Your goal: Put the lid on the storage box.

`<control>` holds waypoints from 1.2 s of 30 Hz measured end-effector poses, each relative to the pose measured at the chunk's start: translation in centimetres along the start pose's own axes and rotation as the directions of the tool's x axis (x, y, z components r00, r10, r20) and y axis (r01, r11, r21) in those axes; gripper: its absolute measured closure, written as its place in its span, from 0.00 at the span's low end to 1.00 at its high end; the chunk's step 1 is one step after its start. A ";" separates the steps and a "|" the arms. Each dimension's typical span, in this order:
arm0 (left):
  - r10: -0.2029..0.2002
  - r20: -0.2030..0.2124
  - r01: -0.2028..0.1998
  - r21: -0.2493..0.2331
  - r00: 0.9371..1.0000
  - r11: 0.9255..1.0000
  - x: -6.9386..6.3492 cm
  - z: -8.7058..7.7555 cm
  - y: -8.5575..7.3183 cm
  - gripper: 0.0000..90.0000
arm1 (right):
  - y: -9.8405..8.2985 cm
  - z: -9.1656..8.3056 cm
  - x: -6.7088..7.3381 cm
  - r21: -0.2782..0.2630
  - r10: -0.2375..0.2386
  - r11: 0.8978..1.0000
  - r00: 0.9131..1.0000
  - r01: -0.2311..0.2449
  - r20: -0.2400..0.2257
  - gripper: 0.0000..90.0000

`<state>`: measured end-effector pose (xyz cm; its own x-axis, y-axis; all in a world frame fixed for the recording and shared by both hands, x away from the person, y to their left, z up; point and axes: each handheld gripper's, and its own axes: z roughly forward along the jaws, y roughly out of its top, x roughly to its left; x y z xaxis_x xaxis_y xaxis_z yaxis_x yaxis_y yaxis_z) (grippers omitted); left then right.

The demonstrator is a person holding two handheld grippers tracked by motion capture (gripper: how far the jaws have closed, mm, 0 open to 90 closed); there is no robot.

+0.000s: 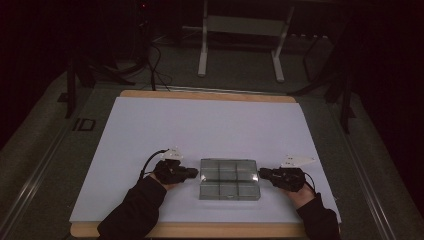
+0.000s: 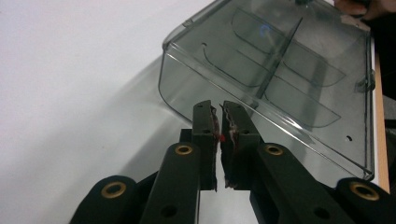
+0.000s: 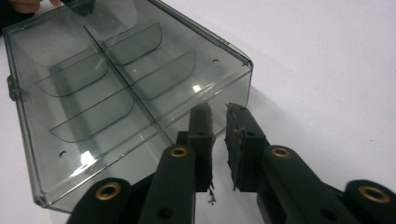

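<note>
Smoked clear compartment box (image 1: 229,179) lies flat on the white worktop (image 1: 150,130), near edge, roughly centred between the two hands. Lid down; inner dividers visible through it, compartments look empty.

Left hand-held gripper (image 1: 192,172) sits at the box's left side, tips just at the wall. In the left gripper view its jaws are clenched on nothing (image 2: 218,123), pads together, pointing at the box's near corner. Judgement: a closed tip serves as a blunt pusher or stop, bracing the box from the left.

Right hand-held gripper (image 1: 262,173) mirrors it at the right side. In the right gripper view (image 3: 217,122) a narrow slit remains between the pads and nothing is in it, so effectively clenched and empty; tips near the box's wall, contact cannot be confirmed.

Judgement: the symmetric, low, level placement suggests squaring or steadying the box from both ends, likely before working at the lid. The latch (image 3: 10,87) lies on the long side away from both tips.
</note>
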<state>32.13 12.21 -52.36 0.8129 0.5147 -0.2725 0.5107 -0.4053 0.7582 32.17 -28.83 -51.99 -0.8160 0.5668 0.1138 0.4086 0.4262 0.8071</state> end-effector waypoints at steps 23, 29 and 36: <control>-0.031 -0.009 0.031 0.000 0.999 1.000 0.8 -0.4 0.6 0.03 | 0.5 -0.3 -0.4 -0.017 -0.008 1.000 0.999 0.009 0.043 0.30; -0.019 -0.050 0.020 0.017 0.999 1.000 0.7 -0.3 0.3 0.03 | 0.5 -0.4 -0.5 -0.013 -0.001 1.000 0.999 0.001 0.040 0.27; -0.001 -0.045 0.002 0.022 0.999 1.000 0.5 -0.4 -0.2 0.03 | 0.0 -0.5 -0.7 -0.009 -0.009 1.000 0.997 0.009 0.077 0.23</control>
<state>32.30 12.89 -52.41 0.7992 0.5481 -0.2465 0.5184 -0.4211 0.7443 32.51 -29.54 -51.80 -0.7855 0.6157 0.0617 0.3971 0.4251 0.8134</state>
